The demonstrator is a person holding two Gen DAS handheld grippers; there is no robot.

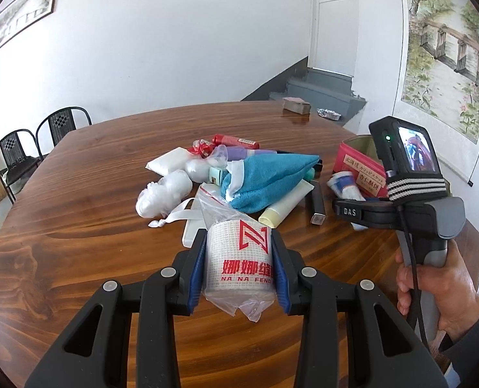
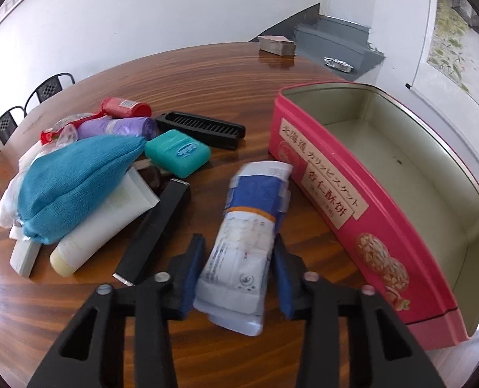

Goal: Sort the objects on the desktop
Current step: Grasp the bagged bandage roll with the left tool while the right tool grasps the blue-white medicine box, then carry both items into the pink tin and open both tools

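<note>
My left gripper [image 1: 239, 241] is shut on a white roll [image 1: 239, 265] with red print, wrapped in a clear plastic bag, and holds it above the wooden table [image 1: 77, 252]. In the right wrist view my right gripper [image 2: 239, 247] is shut on a blue-and-white soft packet [image 2: 249, 213]; both blue pads press its sides. The packet's far end lies against the wall of an open pink biscuit tin [image 2: 320, 174], whose inside looks bare. In the left wrist view a hand [image 1: 433, 291] holds the right gripper's handle next to the same tin [image 1: 356, 158].
A pile sits left of the tin: a teal cloth pouch [image 2: 74, 187], a cream tube [image 2: 100, 229], a black bar [image 2: 155, 229], a teal case [image 2: 178, 153], a black comb [image 2: 204, 127], purple [image 2: 119, 127] and red [image 2: 126, 106] rolls. White bags [image 1: 165, 194] lie beyond. Chairs [image 1: 38, 135] stand far left.
</note>
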